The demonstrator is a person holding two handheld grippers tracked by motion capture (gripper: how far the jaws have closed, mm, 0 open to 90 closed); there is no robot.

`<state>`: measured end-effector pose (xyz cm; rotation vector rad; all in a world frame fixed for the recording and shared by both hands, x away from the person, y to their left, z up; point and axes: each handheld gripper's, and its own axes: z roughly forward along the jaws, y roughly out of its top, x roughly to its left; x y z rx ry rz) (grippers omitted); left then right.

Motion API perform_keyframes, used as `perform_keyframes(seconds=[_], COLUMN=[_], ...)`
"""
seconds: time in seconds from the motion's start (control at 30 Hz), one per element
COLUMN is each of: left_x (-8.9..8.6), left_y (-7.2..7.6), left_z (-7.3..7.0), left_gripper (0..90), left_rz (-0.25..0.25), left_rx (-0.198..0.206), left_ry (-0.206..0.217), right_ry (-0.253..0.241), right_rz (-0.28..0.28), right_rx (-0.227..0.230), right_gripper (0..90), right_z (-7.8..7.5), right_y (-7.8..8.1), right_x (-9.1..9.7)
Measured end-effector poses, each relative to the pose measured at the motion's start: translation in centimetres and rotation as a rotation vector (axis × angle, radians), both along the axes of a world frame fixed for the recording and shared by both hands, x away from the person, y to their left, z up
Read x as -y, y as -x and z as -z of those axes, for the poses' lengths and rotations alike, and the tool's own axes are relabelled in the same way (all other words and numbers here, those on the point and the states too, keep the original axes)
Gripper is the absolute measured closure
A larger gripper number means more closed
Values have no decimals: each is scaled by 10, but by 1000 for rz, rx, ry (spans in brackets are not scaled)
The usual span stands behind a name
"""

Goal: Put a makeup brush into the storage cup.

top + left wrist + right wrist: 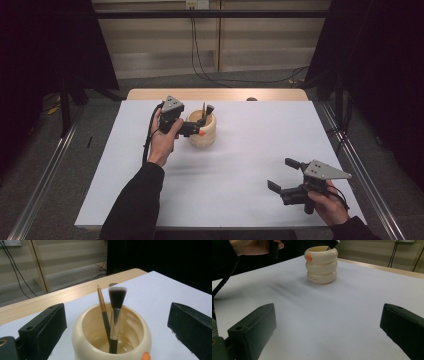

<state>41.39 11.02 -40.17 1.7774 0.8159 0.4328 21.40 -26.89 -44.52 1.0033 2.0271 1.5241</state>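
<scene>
Cream pot [202, 132] sits just right of spread left tongs [199, 122], holding makeup brush [116, 305] and pencil [102, 306]; right tongs [282, 175] spread, empty, well apart.

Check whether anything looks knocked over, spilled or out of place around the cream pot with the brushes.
Nothing stands out. The cream pot stands upright on the white table, and the makeup brush and the gold-tipped pencil lean inside it. The left claw is open around the pot.
</scene>
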Motion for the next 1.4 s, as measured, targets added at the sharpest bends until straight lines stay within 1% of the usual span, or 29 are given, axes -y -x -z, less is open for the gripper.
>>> perform_keyframes(seconds=[0.07,0.1,0.13,0.17,0.2,0.27,0.33,0.37,0.47,0.5,0.53,0.57,0.63,0.67,0.7,0.8,0.9,0.97,1.03,1.1,1.13,1.17,1.2,1.23,1.27,1.3,1.33,1.37,1.4], left_x=[-1,-2,-2,-3,-4,-7,-10,-11,-15,-16,-17,-21,-24,-27,-28,-31,-33,-36,-38,-42,-43,-45,-46,-47,-48,-50,-51,-52,-54], left_y=[3,3,5,6,8,14,16,18,24,25,27,30,32,33,35,43,53,59,65,71,74,78,81,84,88,91,93,97,98], left_z=[-1,-1,-1,-2,-2,-4,-5,-5,-4,-4,-4,-5,-5,-6,-7,-9,-8,-8,-6,-5,-3,-2,0,1,3,4,5,7,8], left_gripper=[20,20,20,20,20,19,19,18,18,19,19,19,18,18,18,18,18,18,18,18,17,17,16,12,11,11,11,11,11], left_rz=[-6,1,-5,1,8,2,8,5,3,15,8,2,8,6,-2,1,2,6,-5,10,23,20,13,9,17,10,16,2,15], left_rx=[10,13,9,12,10,31,32,22,33,34,29,36,35,42,38,43,34,54,42,47,47,50,63,62,57,57,59,53,55], left_ry=[5,-3,12,11,29,35,37,46,21,22,20,11,38,25,28,32,36,11,36,21,32,33,41,27,44,45,40,36,29], right_ry=[-6,-4,-3,-2,-3,-1,-2,0,3,2,1,2,-1,0,0,-1,-1,0,2,1,5,4,5,4,2,3,6,6,5], right_rz=[1,8,10,15,18,15,24,23,24,29,28,23,36,37,38,31,46,46,43,48,43,43,44,45,47,47,46,42,44], right_rx=[-1,-3,-1,-1,1,5,1,1,5,6,3,1,3,3,2,3,5,5,6,6,7,8,7,7,5,4,6,7,7], right_gripper=[0,0,0,0,0,0,0,0,0,0,0,0,0,0,0,0,0,0,0,0,0,0,0,0,0,0,0,0,0], right_z=[0,0,0,0,1,0,0,0,0,0,0,0,0,0,0,0,0,0,0,0,0,0,0,0,0,0,0,0,0], right_y=[0,0,0,0,0,1,1,1,2,3,3,3,3,4,4,5,5,5,5,5,5,5,5,5,5,5,5,5,5], right_x=[0,0,1,1,1,2,2,2,2,2,3,3,4,4,4,5,6,6,6,5,5,5,5,5,5,5,5,5,5])
